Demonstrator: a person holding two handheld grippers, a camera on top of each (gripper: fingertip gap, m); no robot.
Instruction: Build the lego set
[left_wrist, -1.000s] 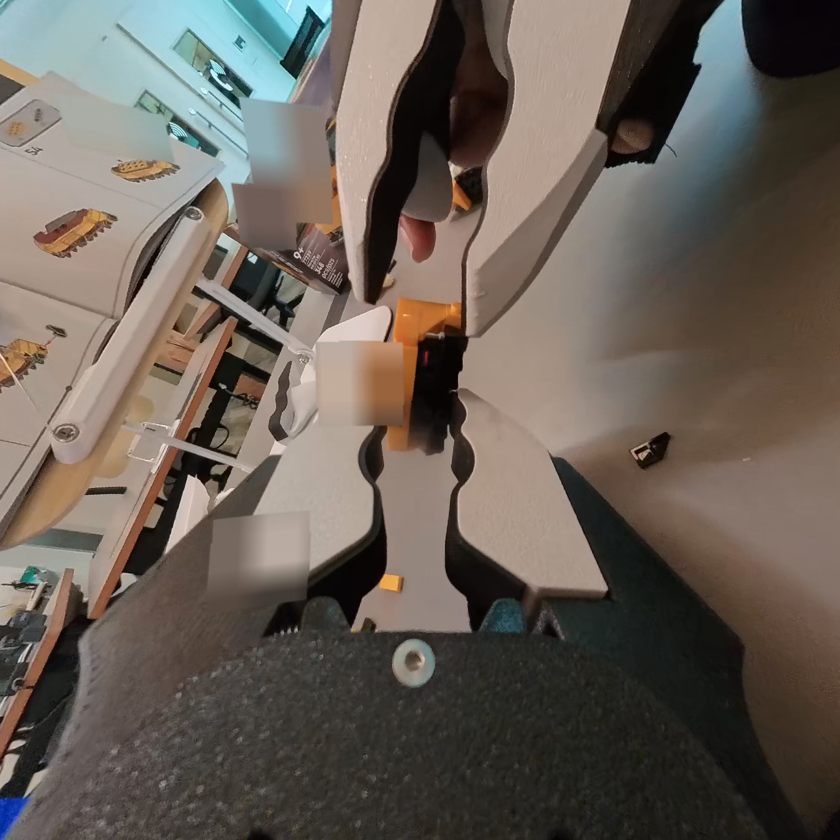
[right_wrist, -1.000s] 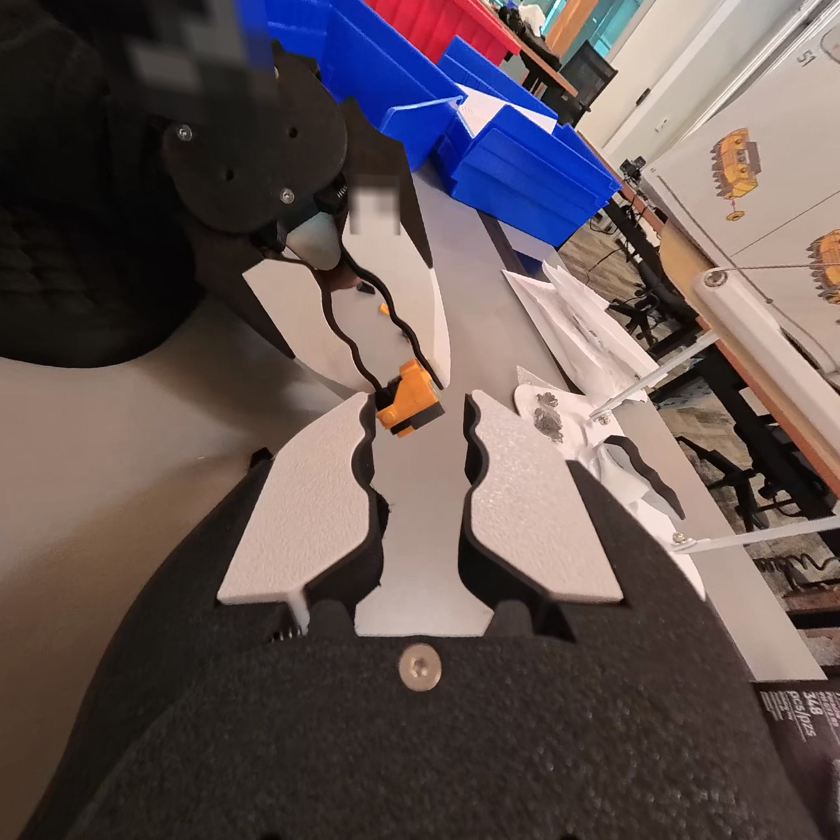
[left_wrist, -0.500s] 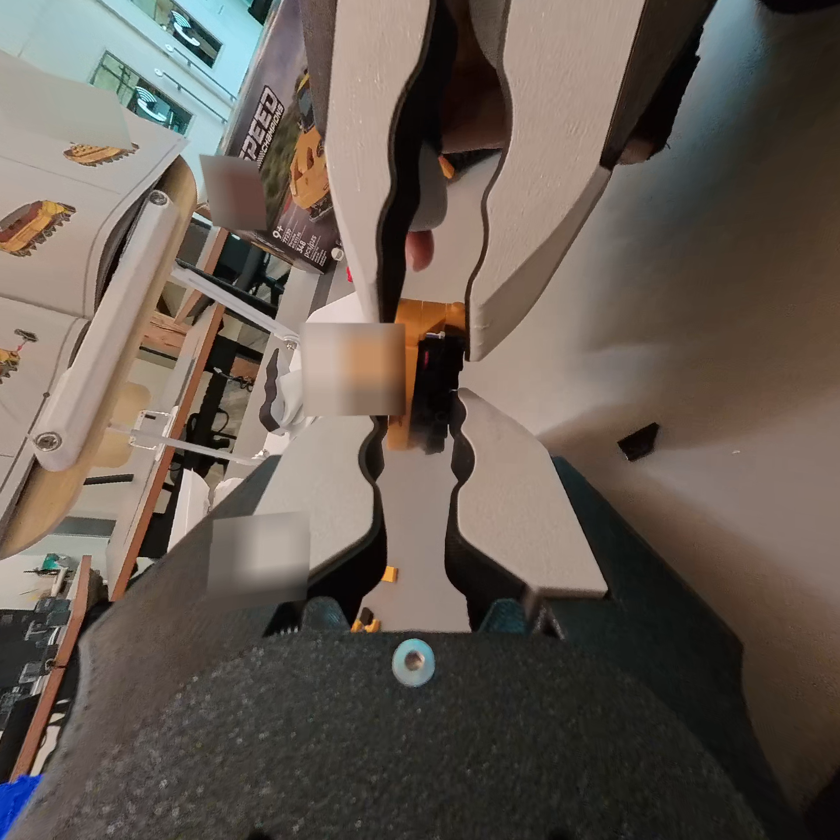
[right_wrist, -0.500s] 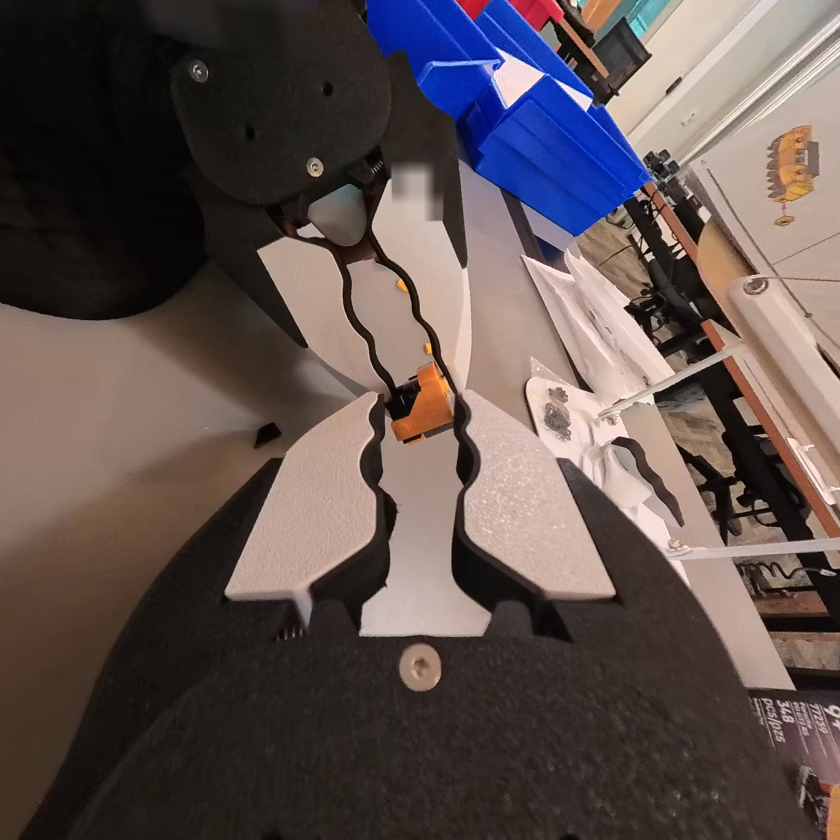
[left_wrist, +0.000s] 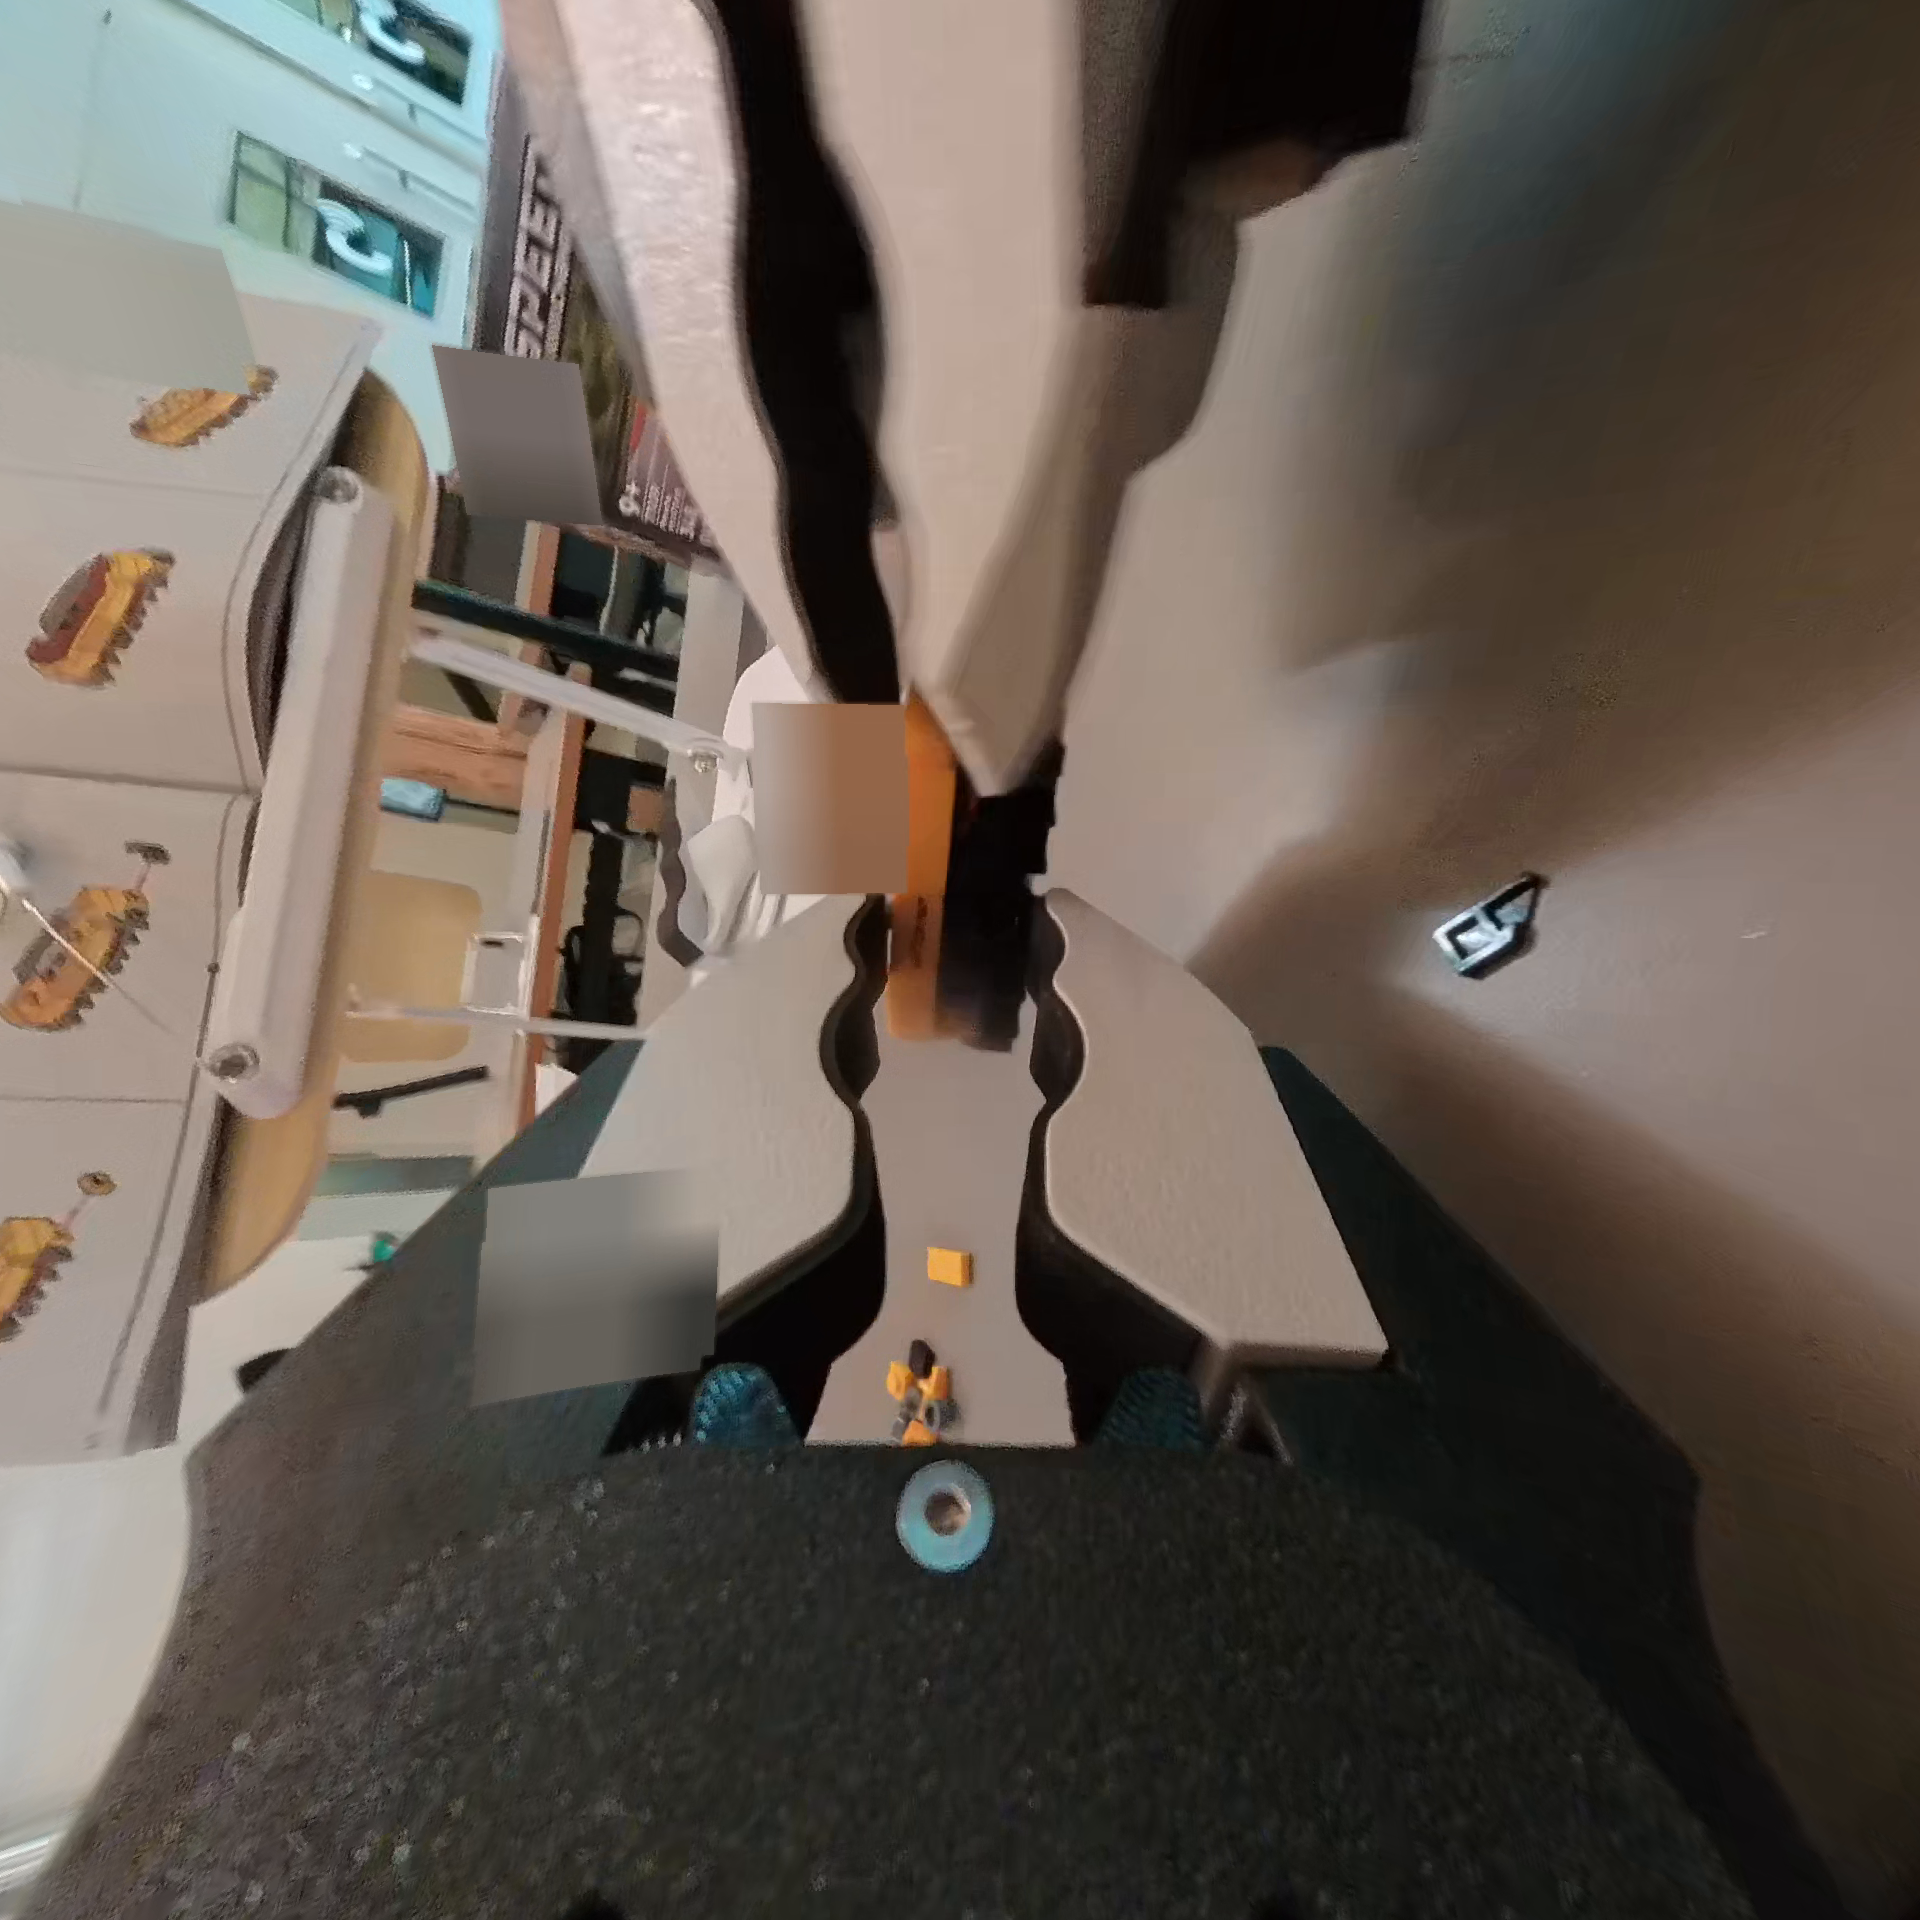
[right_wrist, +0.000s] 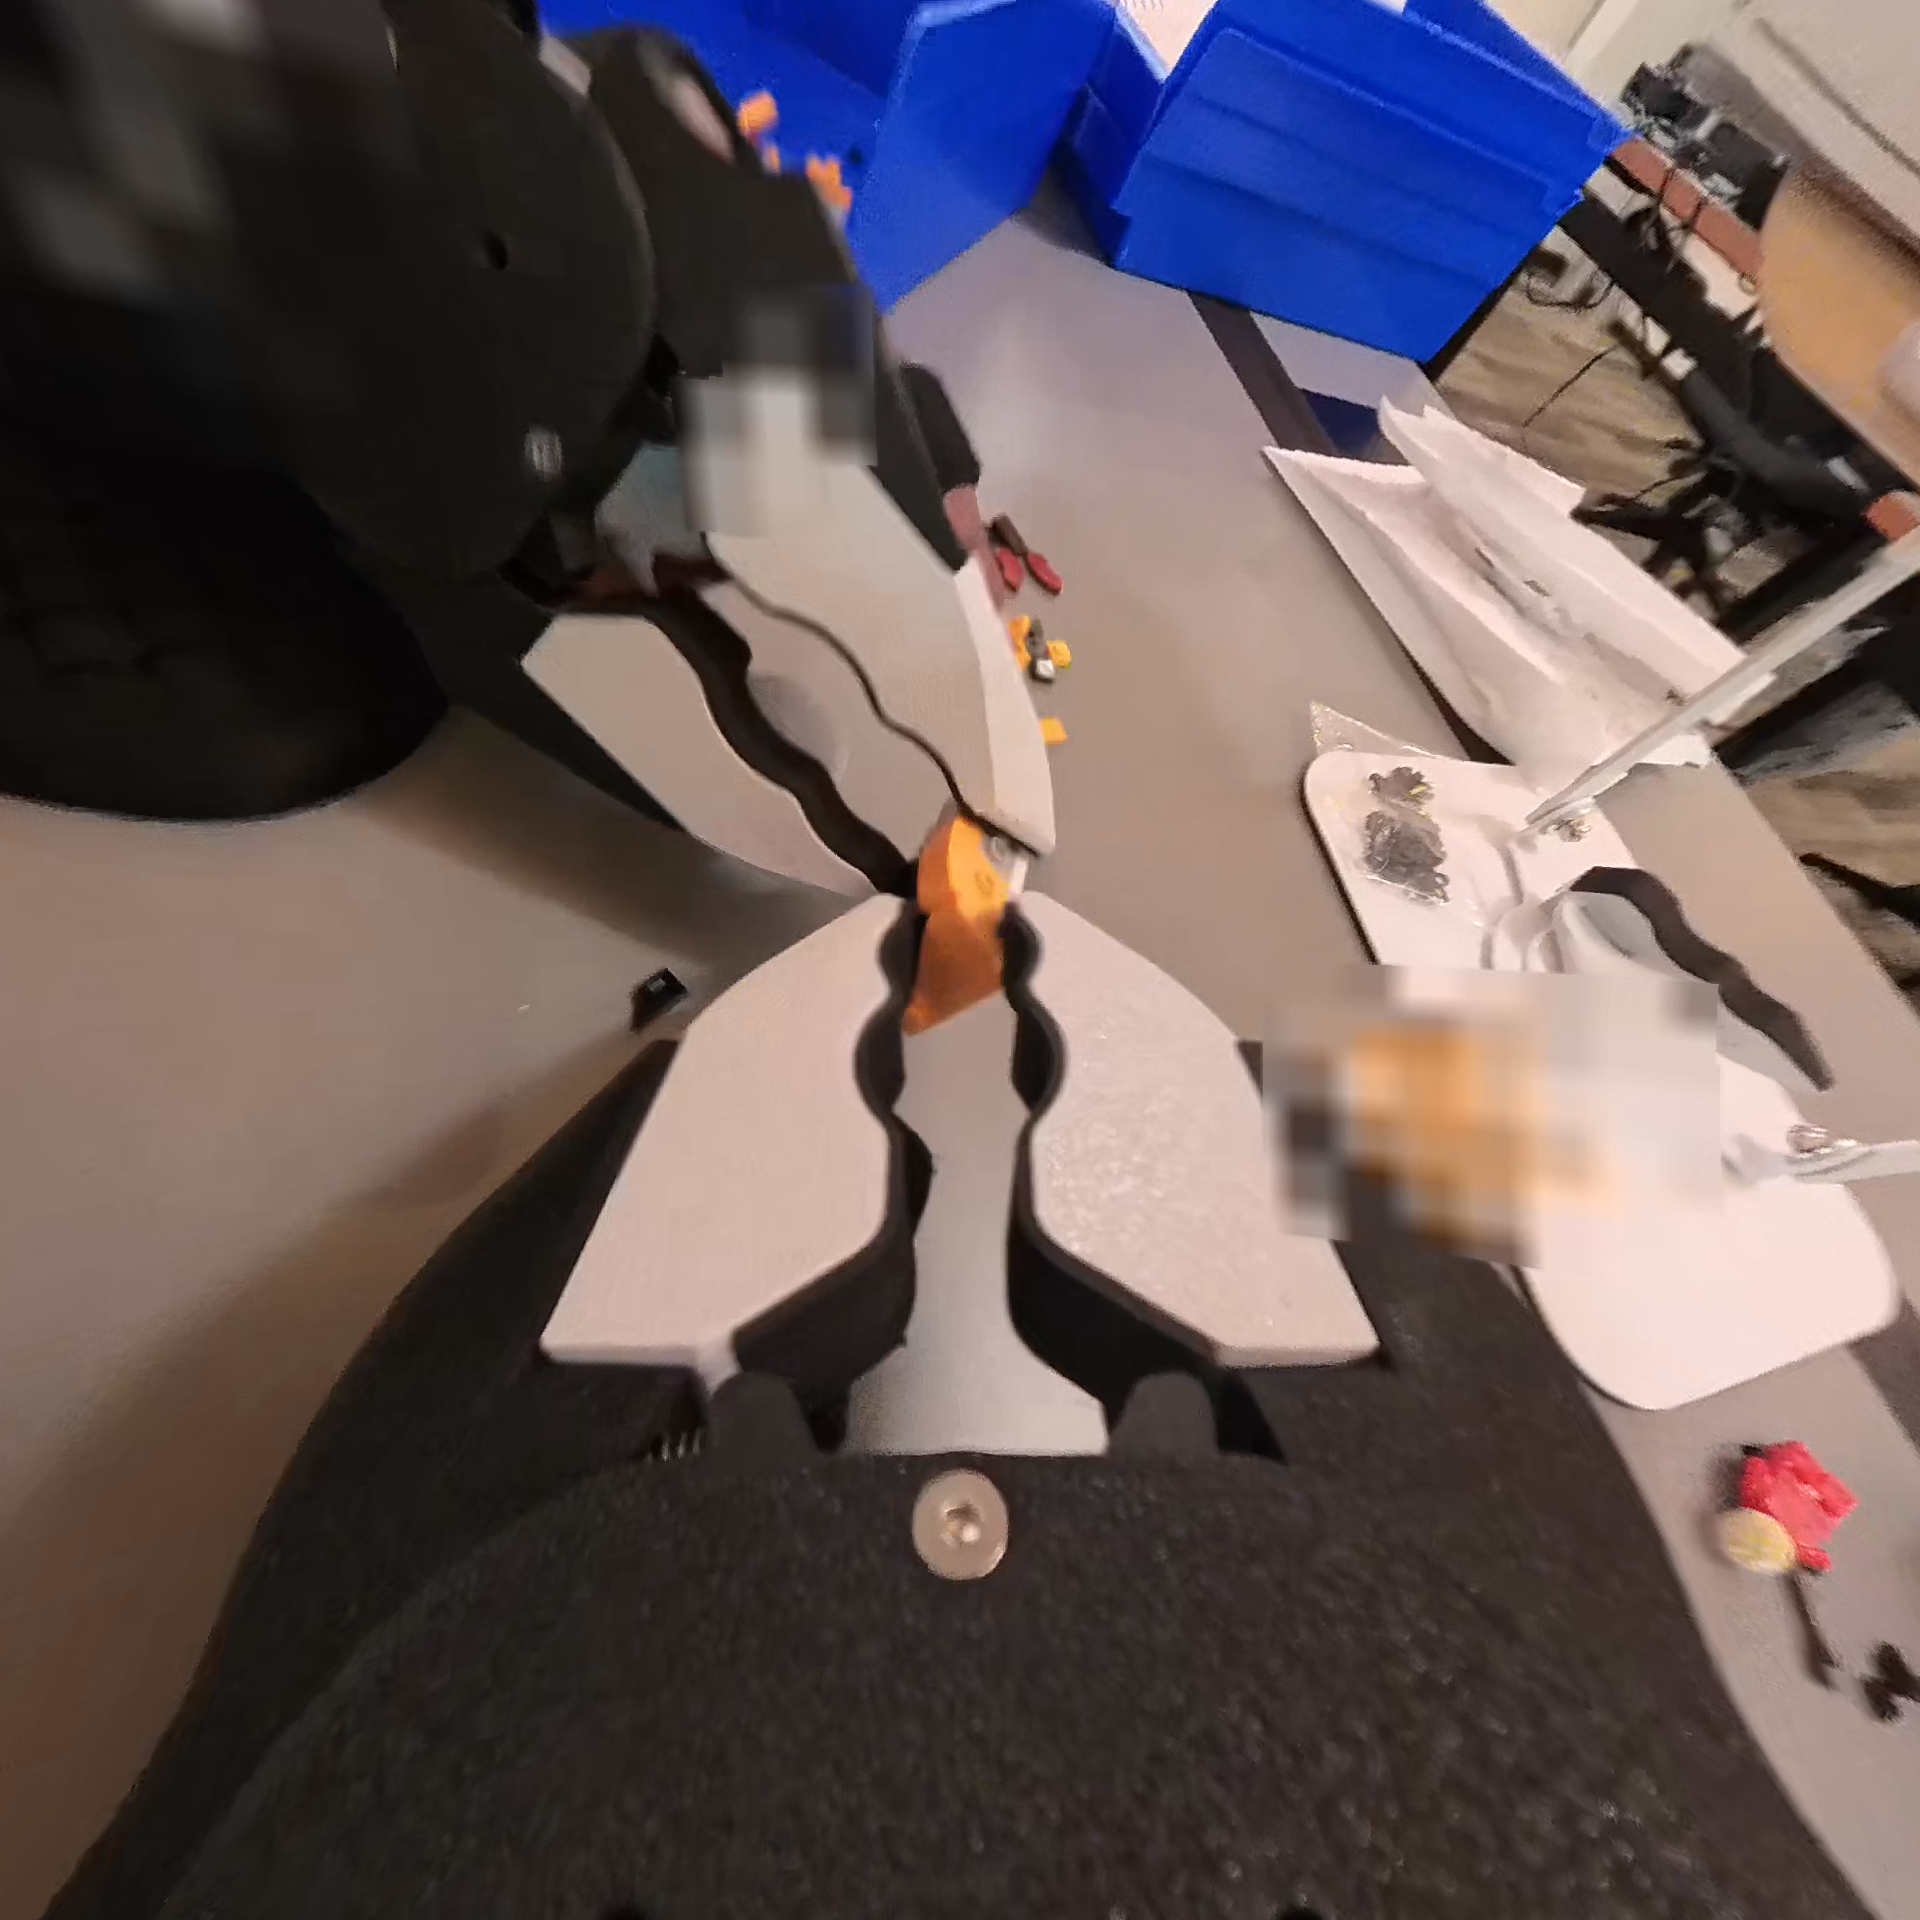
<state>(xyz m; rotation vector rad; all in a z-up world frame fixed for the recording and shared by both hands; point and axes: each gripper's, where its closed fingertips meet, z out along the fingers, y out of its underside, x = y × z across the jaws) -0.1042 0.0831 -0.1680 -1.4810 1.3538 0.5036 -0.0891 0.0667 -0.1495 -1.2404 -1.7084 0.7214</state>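
Observation:
A small orange and black lego assembly (left_wrist: 914, 966) is held between both grippers above the grey table (left_wrist: 1558, 1143). My left gripper (left_wrist: 961, 914) is shut on its near end. My right gripper (left_wrist: 966, 738) comes down from the top of the left wrist view, its tips closed on the far end. In the right wrist view my right gripper (right_wrist: 961, 920) pinches the orange part (right_wrist: 956, 956), and my left gripper (right_wrist: 971, 847) meets it from the upper left. The views are blurred.
A small black piece (left_wrist: 1486, 925) lies alone on the table. Loose orange, black and red pieces (right_wrist: 1039, 649) lie behind the grippers. Blue bins (right_wrist: 1330, 177) stand at the back. A white stand base (right_wrist: 1455, 831) holding tiny black parts is on the right. A red piece (right_wrist: 1787, 1507) is near right. Only a small space, under 4 cm, lies between the two pairs of fingers. From either gripper's tips it is about 7 centimeters to the small black piece (left_wrist: 1486, 925). My right wrist view (right_wrist: 667, 996) looks at it from another angle.
My right gripper's jaws have narrowed and closed onto the orange assembly. Both grippers have pressed closer together and swung, so more of the table's loose pieces show.

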